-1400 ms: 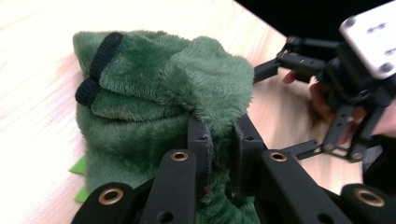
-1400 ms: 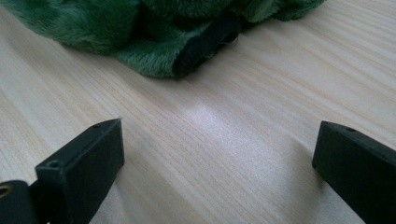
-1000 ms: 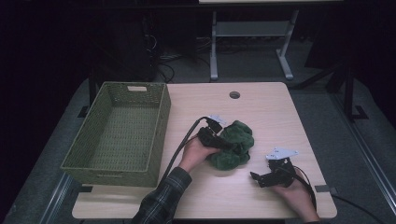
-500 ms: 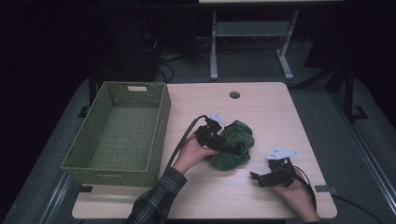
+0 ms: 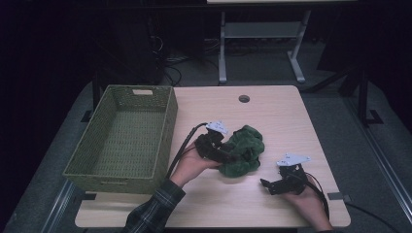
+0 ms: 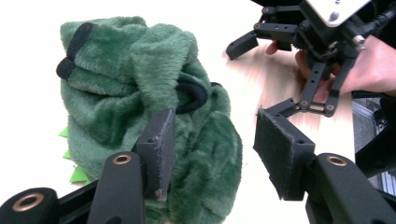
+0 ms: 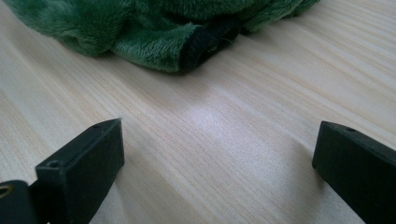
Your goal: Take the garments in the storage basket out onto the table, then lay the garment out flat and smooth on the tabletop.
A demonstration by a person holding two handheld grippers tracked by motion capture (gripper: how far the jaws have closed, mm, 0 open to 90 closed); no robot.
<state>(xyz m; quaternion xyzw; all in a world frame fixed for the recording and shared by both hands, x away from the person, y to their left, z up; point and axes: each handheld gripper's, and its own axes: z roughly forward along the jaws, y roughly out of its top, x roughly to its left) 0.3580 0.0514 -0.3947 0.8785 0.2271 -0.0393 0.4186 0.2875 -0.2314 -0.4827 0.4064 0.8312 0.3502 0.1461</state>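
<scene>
Regripping the green plush (image 5: pixel 243 151) is where I judge I am: it sits in a crumpled heap mid-table (image 5: pixel 272 116), right of the wicker basket (image 5: pixel 167 126) and apart from it. My left gripper (image 5: pixel 232 156) is at the near-left edge of the heap, and its jaws have just been opening. In the left gripper view they stand apart, one pad (image 6: pixel 159 150) lying against the fur, the other pad (image 6: pixel 280 156) out in the air, so nothing is pinched; the plush (image 6: pixel 140 107) bulks up in front w/ a black trimmed edge (image 6: pixel 194 95) showing near the top. My right gripper (image 5: pixel 265 184) rests low on the table nearer me, jaws wide apart w/ bare wood between them, pointing at the plush's near edge (image 7: pixel 154 46) but well short of it.

Next move, as I see it: pick a thicker fold, prob the black-trimmed edge, get both pads either side of it and close properly before lifting. Fabric is soft and slippy, so a shallow bite would likely let go again. Right gripper could come in to steady or take a 2nd corner.

Basket: open top, woven green, nothing in it as far as I can see. If that's the destination, the carry is a short hop leftward over its rim
</scene>
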